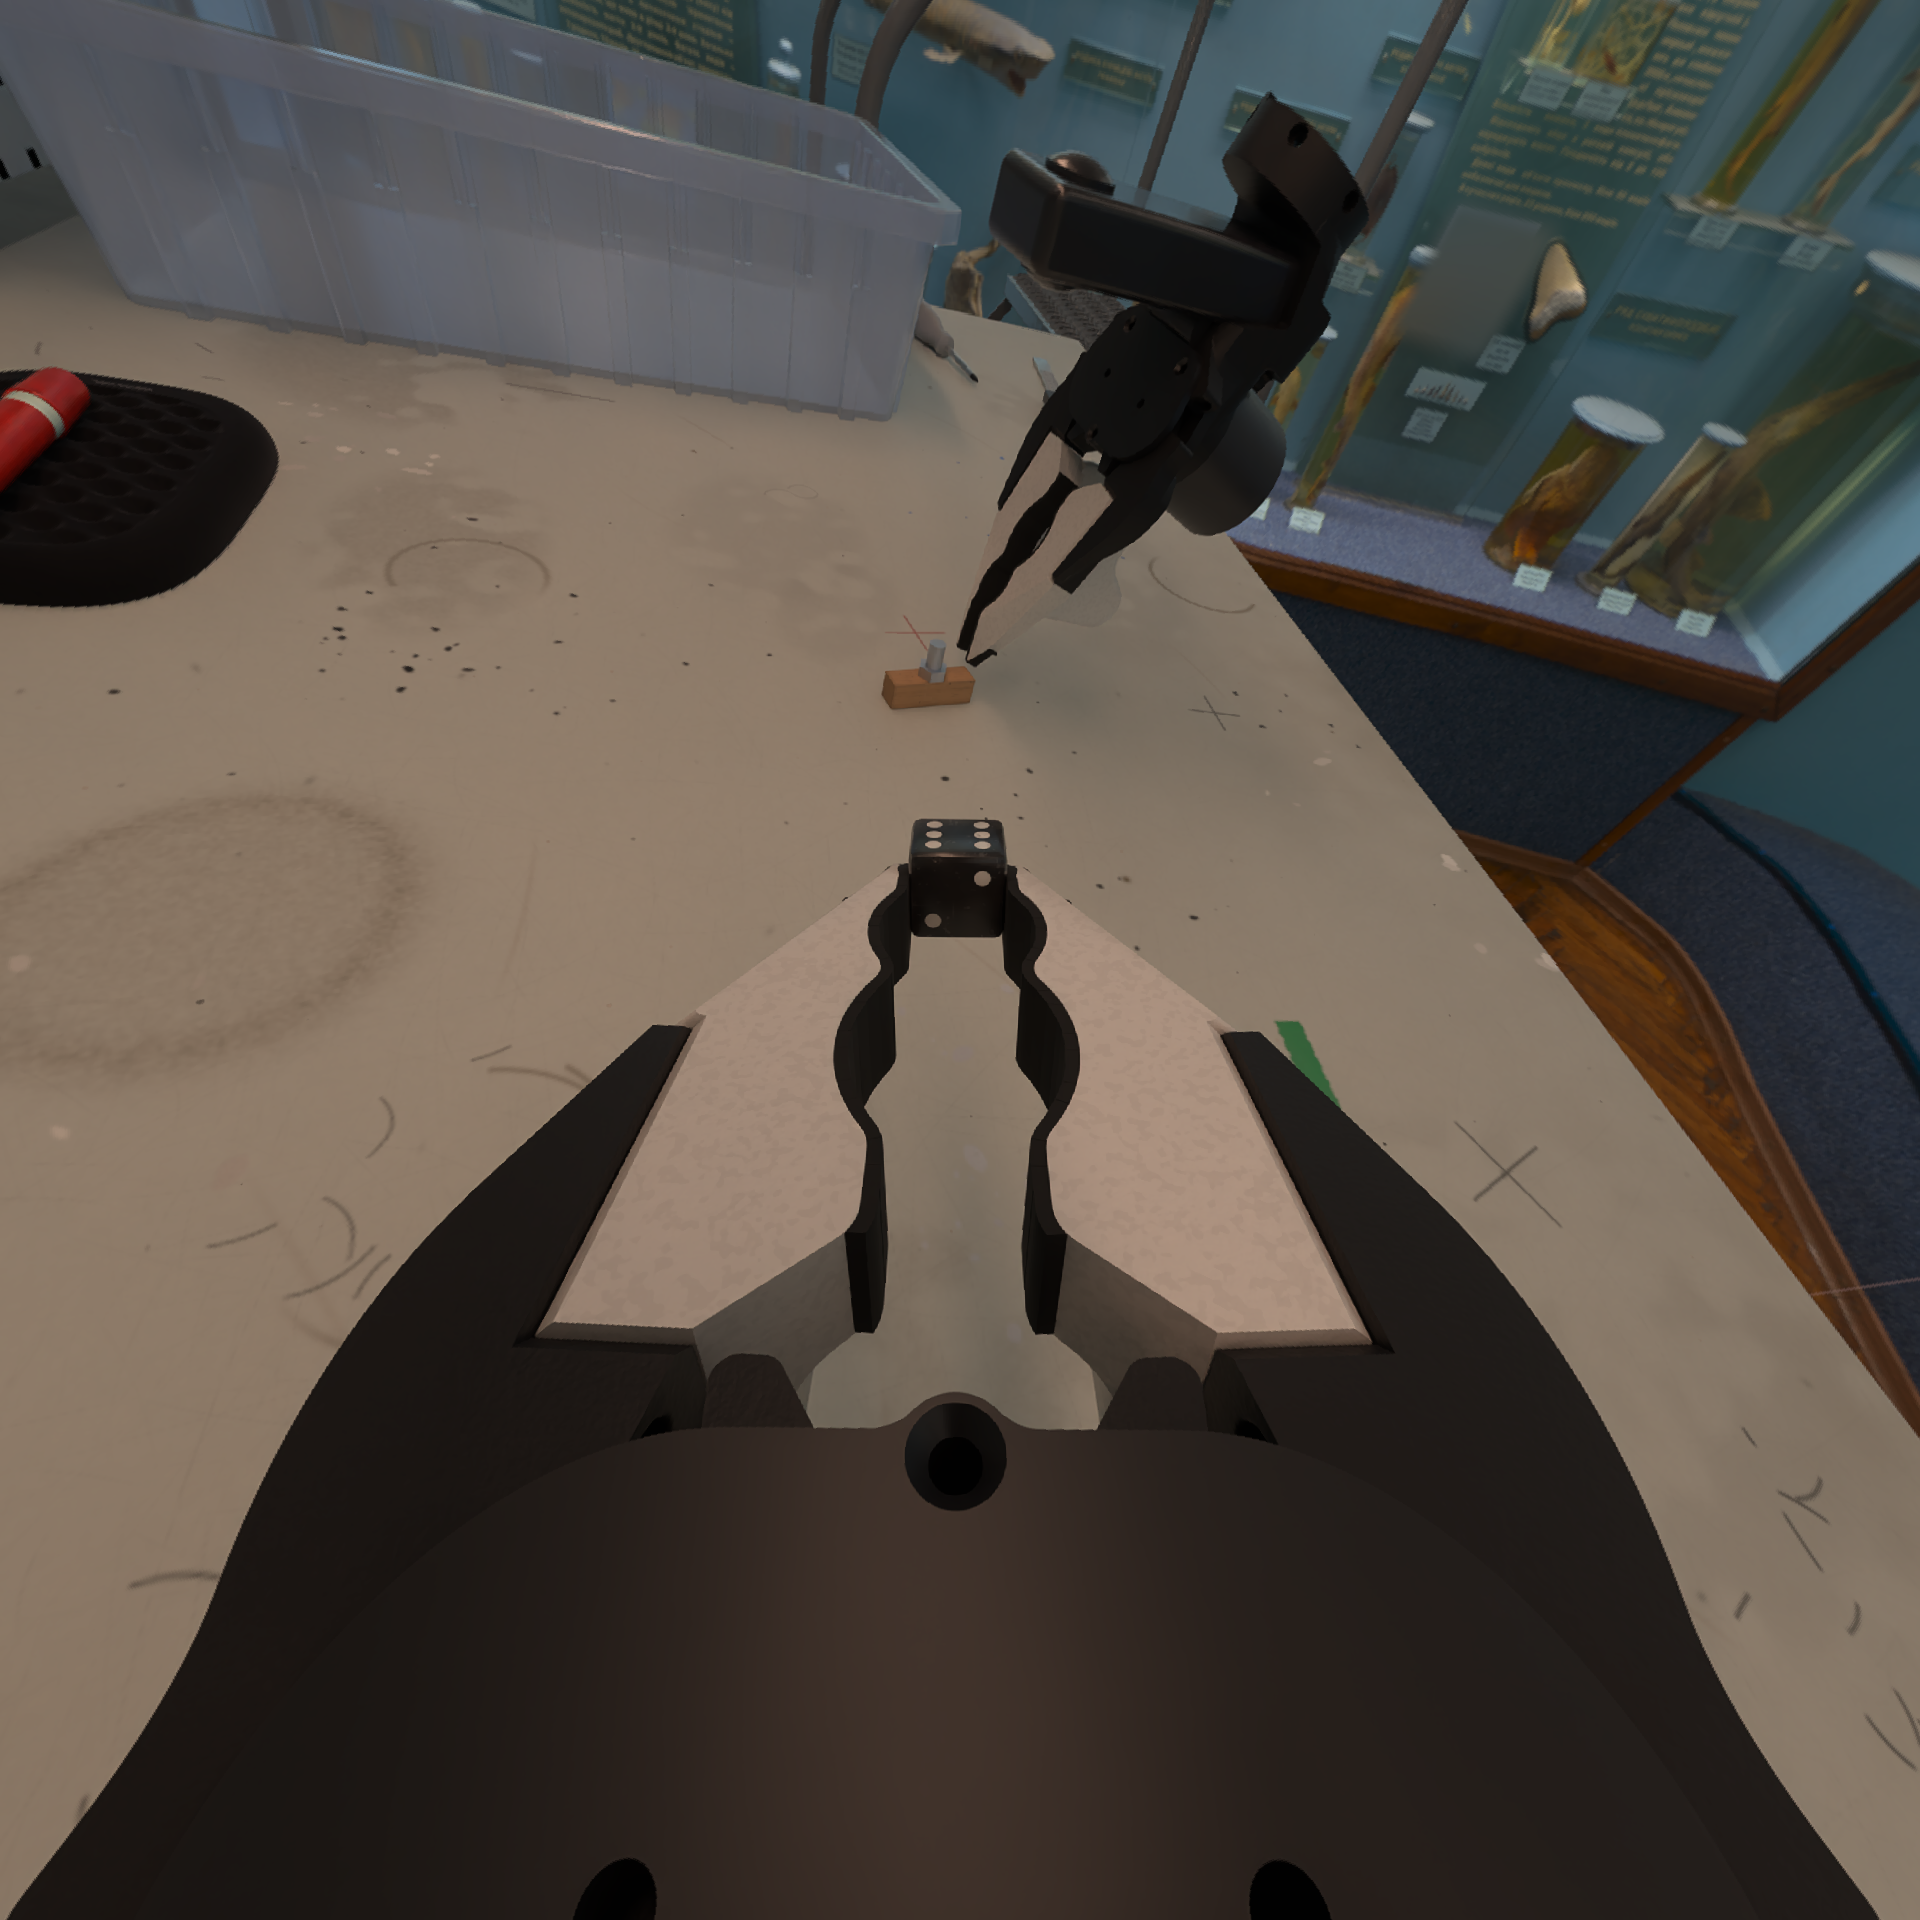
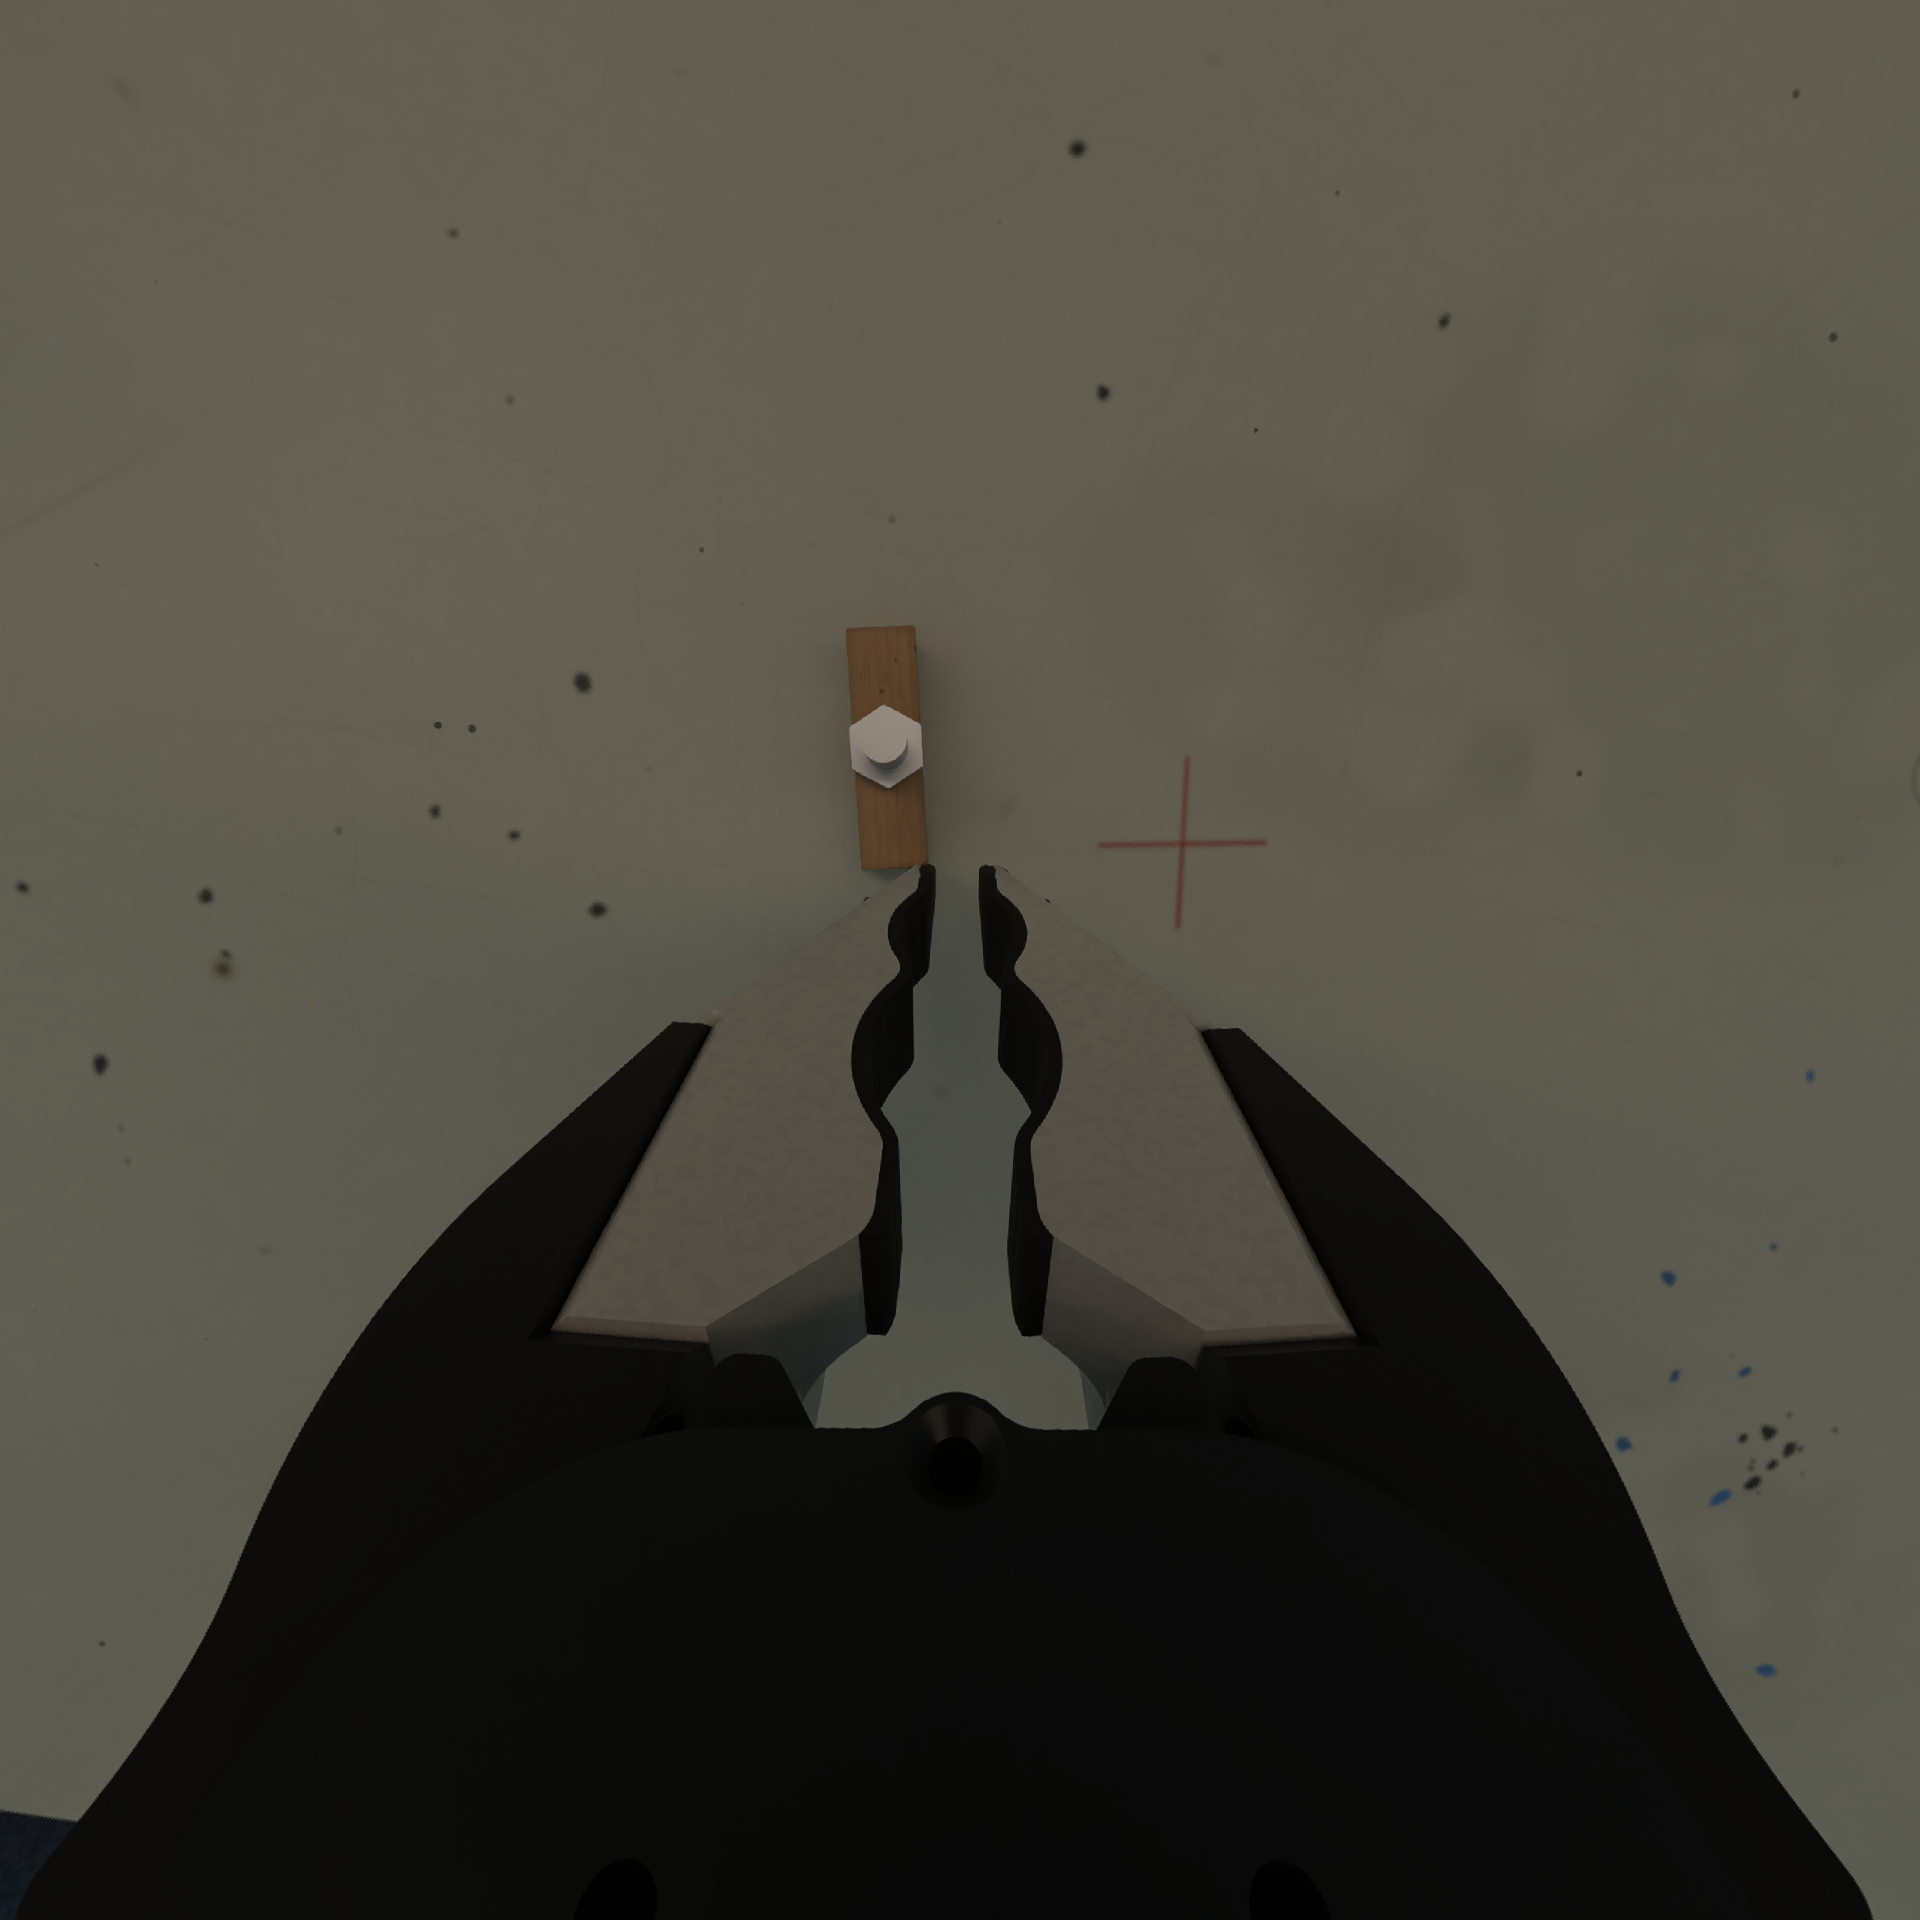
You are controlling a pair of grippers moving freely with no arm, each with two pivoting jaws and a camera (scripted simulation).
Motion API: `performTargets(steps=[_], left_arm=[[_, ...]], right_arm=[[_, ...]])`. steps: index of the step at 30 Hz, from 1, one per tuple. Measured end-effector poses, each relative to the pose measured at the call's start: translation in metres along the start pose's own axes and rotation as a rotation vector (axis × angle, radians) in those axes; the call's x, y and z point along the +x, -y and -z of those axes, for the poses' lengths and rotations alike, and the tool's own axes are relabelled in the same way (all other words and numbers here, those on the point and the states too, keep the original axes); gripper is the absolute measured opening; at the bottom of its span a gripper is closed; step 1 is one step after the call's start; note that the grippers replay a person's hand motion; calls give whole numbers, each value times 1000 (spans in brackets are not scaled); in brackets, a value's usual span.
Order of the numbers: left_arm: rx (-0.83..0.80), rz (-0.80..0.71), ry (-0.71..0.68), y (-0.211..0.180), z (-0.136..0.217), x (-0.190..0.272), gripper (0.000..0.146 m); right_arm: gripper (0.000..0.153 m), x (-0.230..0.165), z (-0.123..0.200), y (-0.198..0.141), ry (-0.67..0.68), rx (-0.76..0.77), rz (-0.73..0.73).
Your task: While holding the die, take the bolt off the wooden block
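Observation:
My left gripper (image 1: 957, 891) is shut on a black die (image 1: 957, 878) with white pips, held at its fingertips above the table. A small wooden block (image 1: 926, 687) lies on the table ahead, with a grey hex bolt (image 1: 934, 661) standing upright on it. My right gripper (image 1: 977, 652) points down with its tips just right of the block. In the right wrist view, looking straight down, the block (image 2: 888, 748) and bolt (image 2: 884, 747) sit just beyond my right gripper (image 2: 957, 881), whose fingers stand slightly apart with nothing between them.
A clear plastic bin (image 1: 499, 208) stands at the back left. A black mat (image 1: 114, 488) with a red cylinder (image 1: 36, 416) lies at the left. The table's edge (image 1: 1455, 831) runs along the right. A red cross mark (image 2: 1181, 843) lies beside the block.

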State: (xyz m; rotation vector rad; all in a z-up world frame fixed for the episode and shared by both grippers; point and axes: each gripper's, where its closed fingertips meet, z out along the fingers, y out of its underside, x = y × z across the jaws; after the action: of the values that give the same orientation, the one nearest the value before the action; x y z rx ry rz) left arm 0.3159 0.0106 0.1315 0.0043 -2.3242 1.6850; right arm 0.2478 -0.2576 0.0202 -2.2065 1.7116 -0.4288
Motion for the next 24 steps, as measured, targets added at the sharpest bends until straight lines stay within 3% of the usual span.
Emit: performTargets(steps=[14,21,24], left_arm=[[-39,14,0,-9,-7,-2,16],[-54,23,4,-12,-9,-3,16],[-58,27,5,-13,-9,-4,16]], right_arm=[[18,7,6,1,15,62,11],[11,5,5,2,45,59,-39],[7,5,9,7,64,90,-127]])
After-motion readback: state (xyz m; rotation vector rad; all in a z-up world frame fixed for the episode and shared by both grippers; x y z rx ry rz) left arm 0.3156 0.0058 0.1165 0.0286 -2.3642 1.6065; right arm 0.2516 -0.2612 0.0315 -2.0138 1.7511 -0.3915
